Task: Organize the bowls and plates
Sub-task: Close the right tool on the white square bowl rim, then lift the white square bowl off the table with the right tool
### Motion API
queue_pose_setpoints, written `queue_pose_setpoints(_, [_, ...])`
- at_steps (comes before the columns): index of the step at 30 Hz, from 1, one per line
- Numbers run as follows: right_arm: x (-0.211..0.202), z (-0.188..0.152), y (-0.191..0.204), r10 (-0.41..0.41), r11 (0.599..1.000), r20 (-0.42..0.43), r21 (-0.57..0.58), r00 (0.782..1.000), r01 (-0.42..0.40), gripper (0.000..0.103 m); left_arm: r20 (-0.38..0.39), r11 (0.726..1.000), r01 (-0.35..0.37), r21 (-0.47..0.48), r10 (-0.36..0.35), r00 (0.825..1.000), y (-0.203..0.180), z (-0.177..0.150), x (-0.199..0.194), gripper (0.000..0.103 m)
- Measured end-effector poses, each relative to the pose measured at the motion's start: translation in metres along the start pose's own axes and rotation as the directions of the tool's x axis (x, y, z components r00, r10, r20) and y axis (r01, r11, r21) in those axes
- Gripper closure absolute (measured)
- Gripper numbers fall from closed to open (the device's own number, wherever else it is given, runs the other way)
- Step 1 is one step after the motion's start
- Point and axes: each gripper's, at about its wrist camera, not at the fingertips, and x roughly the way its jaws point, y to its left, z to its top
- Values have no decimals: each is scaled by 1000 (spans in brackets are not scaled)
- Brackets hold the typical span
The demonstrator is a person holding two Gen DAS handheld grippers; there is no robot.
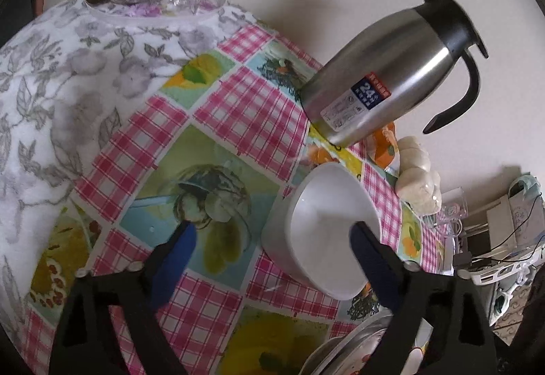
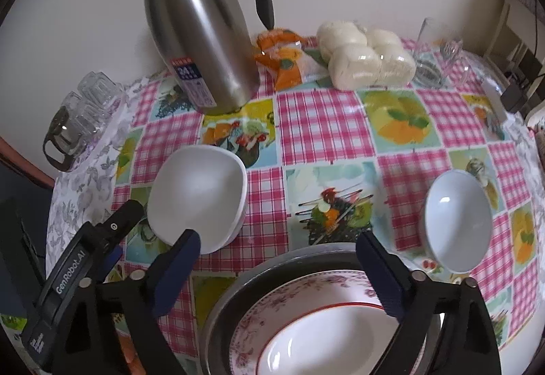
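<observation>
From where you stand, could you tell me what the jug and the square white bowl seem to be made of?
The jug looks like brushed stainless steel with a black plastic lid and handle: soft streaky reflections. The square white bowl looks like glazed ceramic, perhaps melamine: smooth, opaque, faint sheen.

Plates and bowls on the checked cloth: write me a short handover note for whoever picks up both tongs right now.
Left tongs: open, empty, one finger over the square white bowls, not gripping.
Right tongs: open, empty, above the flowered plate.
The flowered plate lies in the metal tray with a red-rimmed plate on it. The round bowl stands alone to the right.
Done: plates and square bowls stacked.
Left: gather the bowls, probably with the plates.
</observation>
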Motion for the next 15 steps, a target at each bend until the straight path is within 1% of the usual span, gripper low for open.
queue_pose_setpoints(2, [7, 0, 1, 4, 1000, -8, 6, 1000, -4, 20, -16, 1000, 9, -10, -9, 1000, 2, -2, 7, 16])
queue_pose_setpoints(5, [15, 0, 5, 9, 1000, -19, 1, 1000, -9, 27, -30, 1000, 6, -12, -7, 1000, 3, -2, 14, 23])
queue_pose_setpoints(8, [24, 1, 9, 27, 1000, -28, 12, 999, -27, 35, -35, 1000, 13, -14, -13, 999, 4, -3, 19, 26])
queue_pose_setpoints(10, [29, 1, 13, 27, 1000, -34, 12, 999, -26, 38, -39, 1000, 23, -12, -23, 999, 3, -3, 22, 29])
queue_pose_setpoints(12, [36, 1, 16, 21, 1000, -43, 11, 999, -21, 44, -41, 1000, 29, -6, -29, 999, 2, -3, 26, 36])
queue_pose_setpoints(14, [41, 2, 19, 31, 999, -51, 19, 998, -30, 53, -41, 999, 36, -5, -36, 998, 2, -3, 29, 42])
queue_pose_setpoints(15, [44, 3, 21, 32, 999, -55, 18, 998, -31, 55, -40, 999, 38, -7, -39, 998, 2, -3, 30, 44])
